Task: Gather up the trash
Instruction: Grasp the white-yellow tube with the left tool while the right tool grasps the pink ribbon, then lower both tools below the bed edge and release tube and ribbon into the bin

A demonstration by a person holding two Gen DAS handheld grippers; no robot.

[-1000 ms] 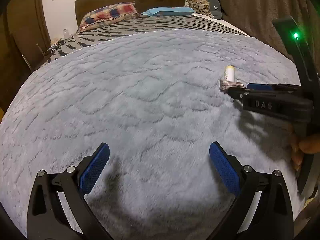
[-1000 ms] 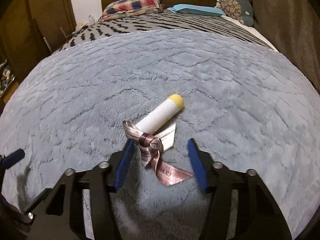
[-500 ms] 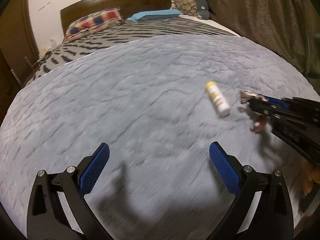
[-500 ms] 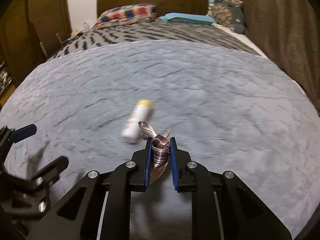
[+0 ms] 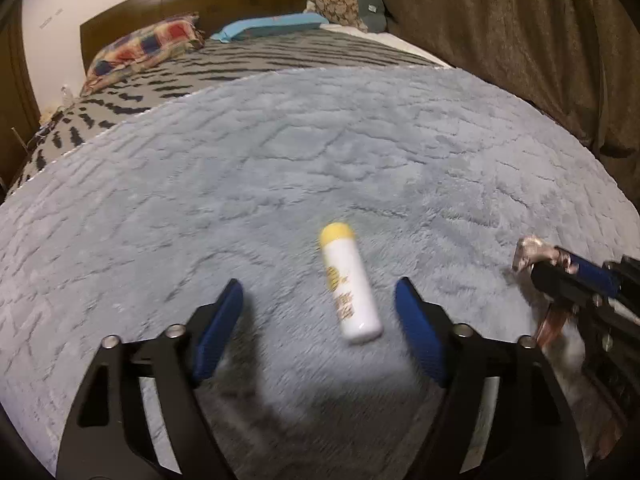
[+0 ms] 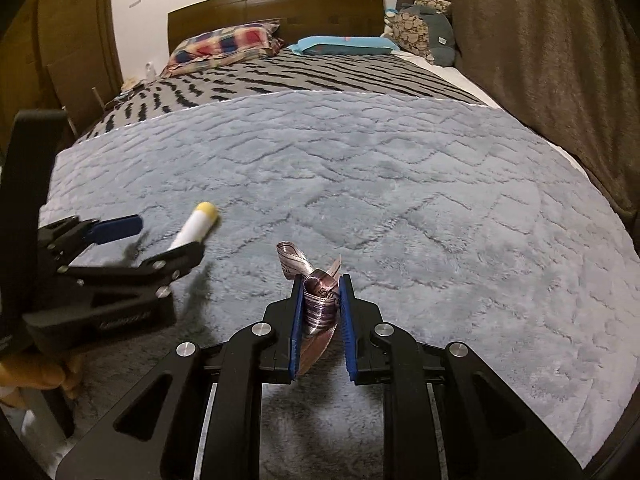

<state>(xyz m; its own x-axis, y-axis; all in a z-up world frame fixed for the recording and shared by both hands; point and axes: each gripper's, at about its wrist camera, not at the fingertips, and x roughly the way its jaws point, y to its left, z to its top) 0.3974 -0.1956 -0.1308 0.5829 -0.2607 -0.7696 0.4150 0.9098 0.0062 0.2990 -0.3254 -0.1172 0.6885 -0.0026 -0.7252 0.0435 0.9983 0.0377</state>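
A white tube with a yellow cap (image 5: 350,286) lies on the grey-blue fluffy blanket (image 5: 280,168). My left gripper (image 5: 320,312) is open, and the tube's lower end lies between its blue pads, nearer the right one. My right gripper (image 6: 320,300) is shut on a crumpled shiny pinkish wrapper (image 6: 316,296) and holds it just above the blanket. In the left wrist view the right gripper (image 5: 560,264) shows at the right edge with the wrapper (image 5: 532,250). In the right wrist view the left gripper (image 6: 132,240) and tube (image 6: 196,224) show at the left.
The blanket covers the near part of a bed. Beyond it lie a zebra-striped cover (image 6: 280,76), a plaid pillow (image 6: 224,44), a blue pillow (image 6: 344,45) and a wooden headboard (image 6: 276,8). A brown curtain (image 6: 540,48) hangs along the right side.
My left gripper has moved right and forward so the tube now lies between its pads. My right gripper closed on the wrapper and lifted it away from the tube.
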